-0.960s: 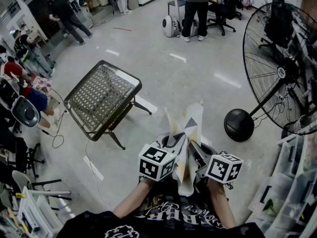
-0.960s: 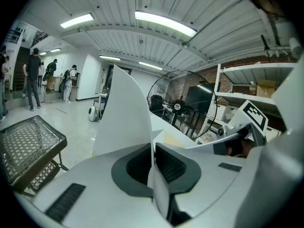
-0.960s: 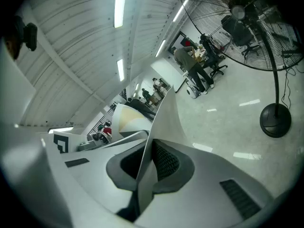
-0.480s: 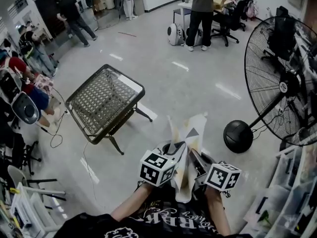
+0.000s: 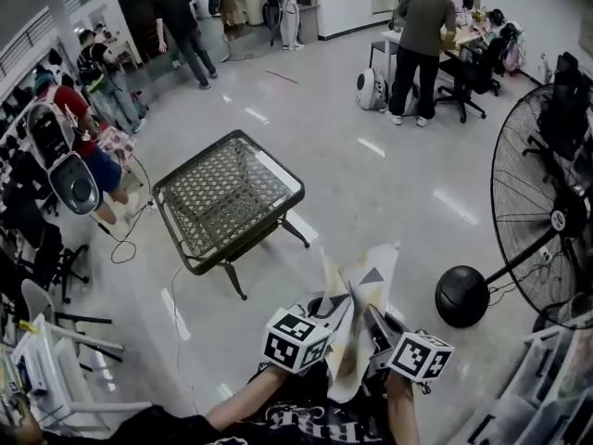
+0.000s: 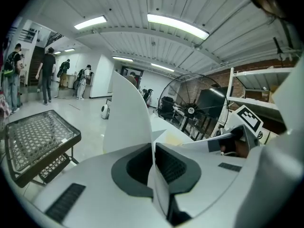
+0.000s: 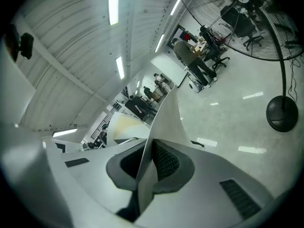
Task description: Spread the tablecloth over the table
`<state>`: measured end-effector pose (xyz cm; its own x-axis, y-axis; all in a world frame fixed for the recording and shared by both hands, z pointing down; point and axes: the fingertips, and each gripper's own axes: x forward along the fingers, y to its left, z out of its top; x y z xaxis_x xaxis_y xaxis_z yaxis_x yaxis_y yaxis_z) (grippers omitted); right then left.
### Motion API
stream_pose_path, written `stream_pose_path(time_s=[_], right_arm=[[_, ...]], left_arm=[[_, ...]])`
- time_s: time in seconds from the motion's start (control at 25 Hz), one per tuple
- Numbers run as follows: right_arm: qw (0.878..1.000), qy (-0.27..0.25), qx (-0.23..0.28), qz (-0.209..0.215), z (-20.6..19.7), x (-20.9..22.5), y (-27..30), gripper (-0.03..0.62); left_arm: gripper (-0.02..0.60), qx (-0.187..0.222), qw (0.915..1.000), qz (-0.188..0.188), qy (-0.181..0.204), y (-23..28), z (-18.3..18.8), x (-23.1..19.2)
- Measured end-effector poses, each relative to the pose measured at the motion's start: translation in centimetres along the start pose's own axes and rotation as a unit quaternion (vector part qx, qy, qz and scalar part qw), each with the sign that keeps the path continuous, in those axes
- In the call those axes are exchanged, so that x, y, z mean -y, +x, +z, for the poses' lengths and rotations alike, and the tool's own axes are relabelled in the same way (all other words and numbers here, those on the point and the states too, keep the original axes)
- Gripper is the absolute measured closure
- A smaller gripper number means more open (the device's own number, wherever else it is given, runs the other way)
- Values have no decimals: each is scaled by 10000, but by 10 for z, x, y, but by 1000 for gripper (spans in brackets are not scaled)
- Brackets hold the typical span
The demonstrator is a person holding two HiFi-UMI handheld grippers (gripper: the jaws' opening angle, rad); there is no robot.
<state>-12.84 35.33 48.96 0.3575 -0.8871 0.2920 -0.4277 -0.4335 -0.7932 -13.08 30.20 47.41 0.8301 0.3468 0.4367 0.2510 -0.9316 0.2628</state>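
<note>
One wire-mesh table (image 5: 227, 197), bare, well apart from the cloth. Left gripper (image 6: 153, 150) clamped on the one tablecloth (image 5: 359, 290), bunched and held above the floor. Right gripper (image 7: 147, 151) clamped on it too (two grippers, close together). Judgement: reach the table's near edge, then part the hands wide before lowering.

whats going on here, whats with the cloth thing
A person is carrying a folded pale tablecloth close to the body. The left hand-held gripper and the right hand-held gripper are each shut on a part of it. The mesh-topped table stands bare on the floor ahead, so nothing is spread yet.
</note>
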Motion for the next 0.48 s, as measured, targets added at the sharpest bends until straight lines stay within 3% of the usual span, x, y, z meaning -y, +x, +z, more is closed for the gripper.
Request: stream_pose_path(time_s=[0.48], right_arm=[[9956, -374, -842, 155, 52, 5, 113, 576]], left_arm=[[552, 223, 9931, 614, -970, 40, 30, -126]])
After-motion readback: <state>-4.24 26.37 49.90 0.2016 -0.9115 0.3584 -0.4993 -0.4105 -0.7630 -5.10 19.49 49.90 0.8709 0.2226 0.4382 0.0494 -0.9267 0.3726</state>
